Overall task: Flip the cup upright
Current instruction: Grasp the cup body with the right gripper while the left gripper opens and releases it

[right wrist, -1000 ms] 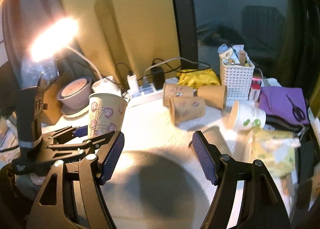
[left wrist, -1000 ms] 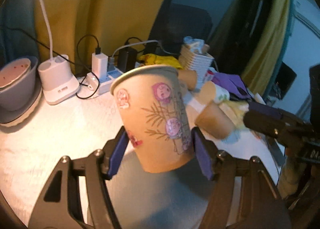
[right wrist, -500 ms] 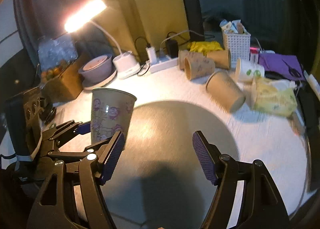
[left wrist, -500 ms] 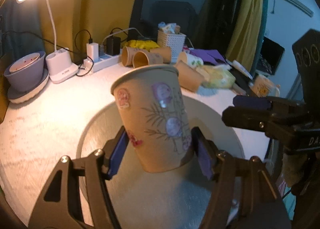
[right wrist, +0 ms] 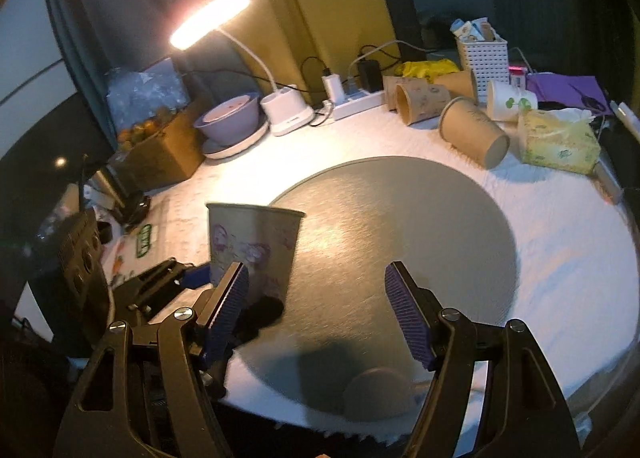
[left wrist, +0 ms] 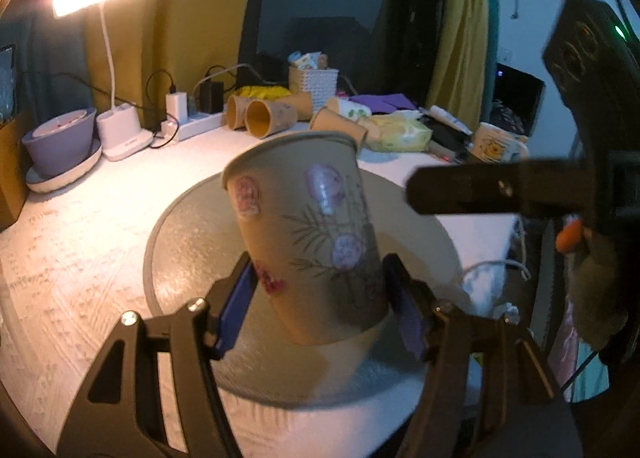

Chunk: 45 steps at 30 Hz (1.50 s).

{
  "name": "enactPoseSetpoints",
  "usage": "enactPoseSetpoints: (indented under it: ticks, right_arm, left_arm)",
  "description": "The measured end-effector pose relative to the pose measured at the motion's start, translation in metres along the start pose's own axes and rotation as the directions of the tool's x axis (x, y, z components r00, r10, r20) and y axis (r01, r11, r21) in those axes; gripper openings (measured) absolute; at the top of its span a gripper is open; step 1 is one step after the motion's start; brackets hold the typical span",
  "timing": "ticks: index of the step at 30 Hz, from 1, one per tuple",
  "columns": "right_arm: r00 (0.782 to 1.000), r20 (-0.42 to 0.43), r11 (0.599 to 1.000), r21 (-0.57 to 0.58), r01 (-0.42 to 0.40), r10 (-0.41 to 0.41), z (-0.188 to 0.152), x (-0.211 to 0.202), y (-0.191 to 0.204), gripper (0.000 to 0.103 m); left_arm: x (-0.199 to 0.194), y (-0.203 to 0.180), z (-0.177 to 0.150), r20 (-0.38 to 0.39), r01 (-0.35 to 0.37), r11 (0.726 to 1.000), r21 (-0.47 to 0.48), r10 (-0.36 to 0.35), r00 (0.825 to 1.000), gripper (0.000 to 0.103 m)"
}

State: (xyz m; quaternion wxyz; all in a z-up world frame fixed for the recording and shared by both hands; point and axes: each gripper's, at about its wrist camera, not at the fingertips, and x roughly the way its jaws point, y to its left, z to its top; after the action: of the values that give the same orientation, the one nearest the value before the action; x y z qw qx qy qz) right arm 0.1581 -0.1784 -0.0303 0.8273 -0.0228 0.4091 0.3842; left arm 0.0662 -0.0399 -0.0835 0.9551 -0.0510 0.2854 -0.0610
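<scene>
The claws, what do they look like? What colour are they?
Both claws, left claw and right claw, are black frames with triangle-shaped holes and silver screws. Their fingers wear ribbed blue-purple pads. A black box with round rings and a green light sits on the right one.

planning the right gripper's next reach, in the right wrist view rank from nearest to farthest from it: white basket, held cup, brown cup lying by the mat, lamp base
1. Held cup, just left of the right gripper, in the left gripper.
2. Brown cup lying by the mat, right, past the mat's far edge.
3. Lamp base, back left.
4. White basket, far back right.
</scene>
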Motion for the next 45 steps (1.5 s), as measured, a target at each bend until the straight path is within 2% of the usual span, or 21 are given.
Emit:
enactPoseSetpoints:
  ticks: [7, 12, 24, 34, 40, 42, 45]
  right_arm:
    - [0.997, -0.013, 0.997, -0.024, -0.078, 0.077, -0.011, -0.007, 0.03, 0.074]
    - [0.995, -0.026, 0.995, -0.025, -0.098, 0.098, -0.018, -0.012, 0.043, 0.074]
    - [0.989, -0.01, 0.989, 0.002, -0.148, 0.148, -0.02, -0.035, 0.048, 0.074]
    - [0.984, -0.033, 0.984, 0.003, -0.177, 0.177, -0.02, -0.03, 0.048, 0.071]
    - [0.98, -0.059, 0.982, 0.0, -0.189, 0.188, -0.019, -0.021, 0.045, 0.069]
    - [0.982, -0.065, 0.984, -0.005, -0.181, 0.18, -0.019, -0.017, 0.046, 0.069]
    - [0.983, -0.071, 0.985, -0.004, -0.17, 0.169, -0.018, -0.009, 0.043, 0.068]
  left_arm:
    - [-0.024, -0.022, -0.017, 0.054, 0.047, 0.996, 0.082, -0.051, 0.997, 0.065]
    - [-0.044, -0.034, -0.022, 0.105, 0.077, 0.99, 0.115, -0.089, 0.99, 0.065]
    - [-0.071, -0.057, -0.025, 0.186, 0.072, 0.971, 0.227, -0.115, 0.976, 0.065]
    - [-0.074, -0.057, -0.028, 0.183, 0.083, 0.973, 0.215, -0.124, 0.975, 0.065]
    - [-0.066, -0.053, -0.03, 0.141, 0.083, 0.979, 0.187, -0.11, 0.984, 0.067]
    - [-0.061, -0.051, -0.031, 0.118, 0.087, 0.981, 0.174, -0.109, 0.987, 0.075]
    - [-0.055, -0.045, -0.033, 0.099, 0.087, 0.985, 0.147, -0.102, 0.99, 0.078]
